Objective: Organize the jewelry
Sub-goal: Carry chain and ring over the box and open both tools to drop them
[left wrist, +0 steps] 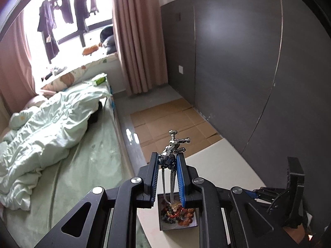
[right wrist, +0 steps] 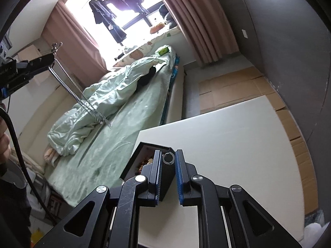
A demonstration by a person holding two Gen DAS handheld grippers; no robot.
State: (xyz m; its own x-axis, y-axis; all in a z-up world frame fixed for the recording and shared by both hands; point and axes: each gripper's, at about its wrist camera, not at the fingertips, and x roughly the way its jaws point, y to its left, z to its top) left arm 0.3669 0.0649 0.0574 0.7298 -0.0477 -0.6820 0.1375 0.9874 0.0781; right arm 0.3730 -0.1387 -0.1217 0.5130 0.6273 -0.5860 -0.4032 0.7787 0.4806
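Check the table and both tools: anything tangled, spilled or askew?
Nothing spilled. The left tool holds a silver pendant, its chain hanging free above the black jewelry box. The right tool pinches a small silver ring. The box sits skewed near the white table edge.

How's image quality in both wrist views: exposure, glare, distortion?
Left wrist view: window blown out, the hanging clothes mere silhouettes; sheen on the grey wall; silver pendant in the left gripper sharp. Right wrist view: same window overexposed; heavy fisheye bends the white table edge; the hanging chain stays crisp.
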